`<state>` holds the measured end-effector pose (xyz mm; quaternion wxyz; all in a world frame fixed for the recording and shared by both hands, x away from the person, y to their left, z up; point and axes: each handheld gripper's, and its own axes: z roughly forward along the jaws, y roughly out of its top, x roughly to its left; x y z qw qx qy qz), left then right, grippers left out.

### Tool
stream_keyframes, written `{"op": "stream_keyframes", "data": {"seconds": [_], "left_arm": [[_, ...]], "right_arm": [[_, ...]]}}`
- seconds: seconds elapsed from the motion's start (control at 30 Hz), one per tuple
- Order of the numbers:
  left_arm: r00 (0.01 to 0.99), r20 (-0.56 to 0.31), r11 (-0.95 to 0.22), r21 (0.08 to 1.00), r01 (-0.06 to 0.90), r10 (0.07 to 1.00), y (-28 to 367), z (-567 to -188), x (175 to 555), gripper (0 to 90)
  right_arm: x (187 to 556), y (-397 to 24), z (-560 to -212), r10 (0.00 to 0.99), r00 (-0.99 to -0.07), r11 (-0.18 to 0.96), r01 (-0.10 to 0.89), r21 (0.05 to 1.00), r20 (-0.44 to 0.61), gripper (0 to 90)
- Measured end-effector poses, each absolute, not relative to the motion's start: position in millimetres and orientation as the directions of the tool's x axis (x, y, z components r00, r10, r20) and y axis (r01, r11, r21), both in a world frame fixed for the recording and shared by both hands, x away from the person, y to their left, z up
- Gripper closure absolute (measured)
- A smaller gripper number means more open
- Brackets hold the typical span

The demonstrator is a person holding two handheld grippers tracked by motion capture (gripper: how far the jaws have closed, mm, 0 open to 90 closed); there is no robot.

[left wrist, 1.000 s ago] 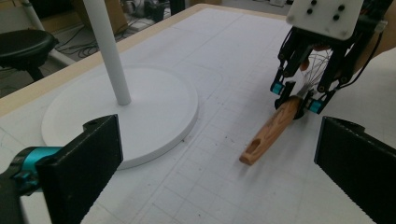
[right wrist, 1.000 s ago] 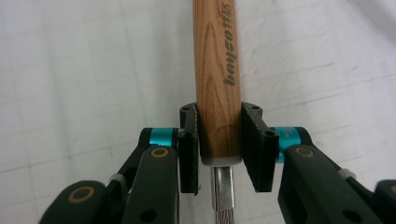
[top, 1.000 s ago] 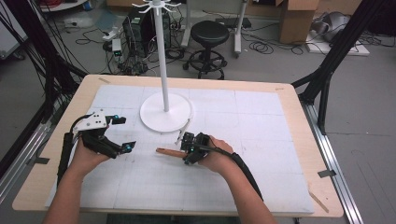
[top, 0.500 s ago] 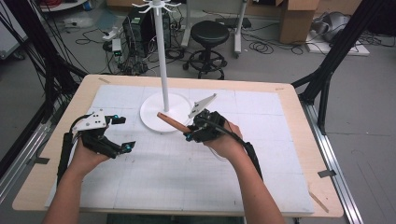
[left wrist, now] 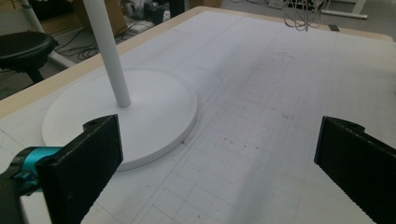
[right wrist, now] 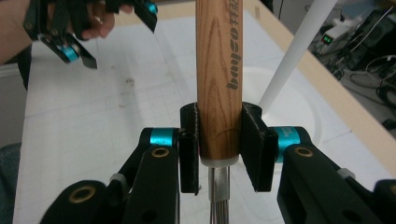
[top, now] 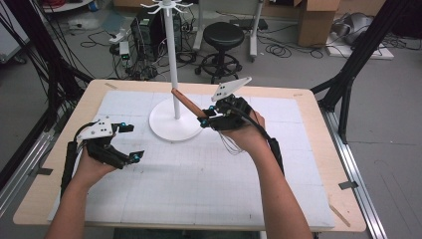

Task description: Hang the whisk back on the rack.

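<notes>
A whisk with a wooden handle (top: 186,103) is clamped near its wire end by my right gripper (top: 205,119), which is raised above the mat beside the white stand's pole (top: 174,59). The handle slants up and left, and its thin wires (top: 229,144) hang under the hand. In the right gripper view both pads press on the handle (right wrist: 218,70), with the wires (right wrist: 219,196) below. My left gripper (top: 132,142) rests at the left of the mat, open with nothing between its jaws. In its own view the left gripper (left wrist: 217,163) faces the stand's round base (left wrist: 140,112).
The stand's hooks (top: 166,6) sit at the top of the pole, and its base (top: 164,127) lies at the back middle of the white gridded mat (top: 199,189). Wooden table edges (top: 308,97) frame the mat. A stool and cables are on the floor beyond.
My right gripper has risen from the mat with the whisk and moved back toward the stand, the handle now slanting upward. The left gripper has stayed where it was.
</notes>
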<state>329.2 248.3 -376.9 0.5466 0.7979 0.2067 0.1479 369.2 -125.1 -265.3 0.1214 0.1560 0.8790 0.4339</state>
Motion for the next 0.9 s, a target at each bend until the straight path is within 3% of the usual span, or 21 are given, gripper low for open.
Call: {"op": "stream_keyframes", "data": {"seconds": [0.53, 0.9], "left_arm": [[0.869, 0.004, -0.311, 0.934, 0.173, 0.494, 249, -378, 330, 1.7], [0.871, 0.007, -0.314, 0.934, 0.170, 0.492, 248, -377, 330, 1.7]], "right_arm": [[388, -131, -218, 0.396, -0.911, 0.526, 0.125, 0.842, -0.112, 70.3], [405, -144, -196, 0.472, -0.876, 0.440, 0.140, 0.887, -0.096, 70.3]]}}
